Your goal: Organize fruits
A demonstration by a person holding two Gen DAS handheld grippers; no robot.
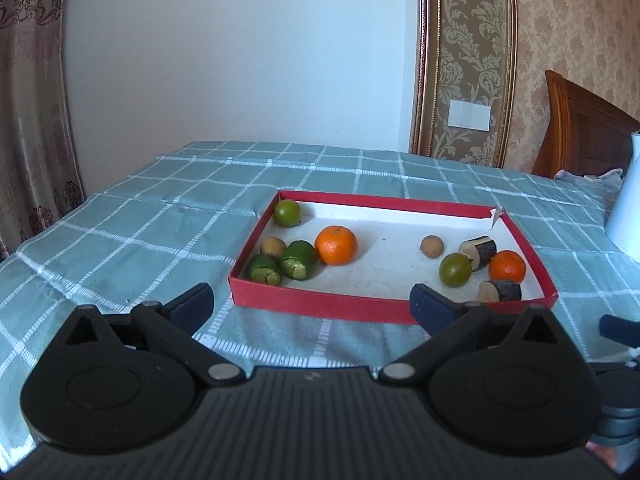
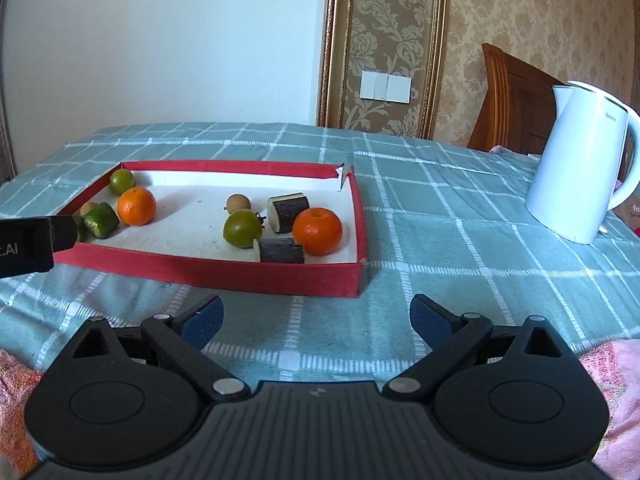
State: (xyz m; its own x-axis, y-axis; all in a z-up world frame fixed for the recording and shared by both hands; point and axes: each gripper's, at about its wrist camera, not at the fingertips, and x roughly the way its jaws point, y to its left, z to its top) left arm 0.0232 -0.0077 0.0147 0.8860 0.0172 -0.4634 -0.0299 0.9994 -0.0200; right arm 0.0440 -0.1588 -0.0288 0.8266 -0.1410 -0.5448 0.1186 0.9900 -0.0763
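Note:
A shallow red box (image 1: 320, 304) (image 2: 224, 270) with a white floor lies on the checked cloth. On its left side lie a green fruit (image 1: 287, 213), an orange (image 1: 335, 245) (image 2: 137, 206), a brown longan (image 1: 273, 247) and two green cut pieces (image 1: 299, 260) (image 1: 264, 270). On its right side lie a longan (image 1: 432, 246), a green fruit (image 1: 455, 269) (image 2: 243, 228), an orange (image 1: 507, 266) (image 2: 317, 231) and two dark cut pieces (image 1: 478, 252) (image 2: 280, 250). My left gripper (image 1: 312, 304) is open and empty in front of the box. My right gripper (image 2: 316, 316) is open and empty in front of the box's right corner.
A white electric kettle (image 2: 580, 160) (image 1: 626, 216) stands on the table to the right of the box. A wooden headboard (image 2: 516, 100) and wall are behind. Pink cloth (image 2: 616, 392) lies at the near edge. The left gripper's finger (image 2: 36, 240) shows at the left of the right wrist view.

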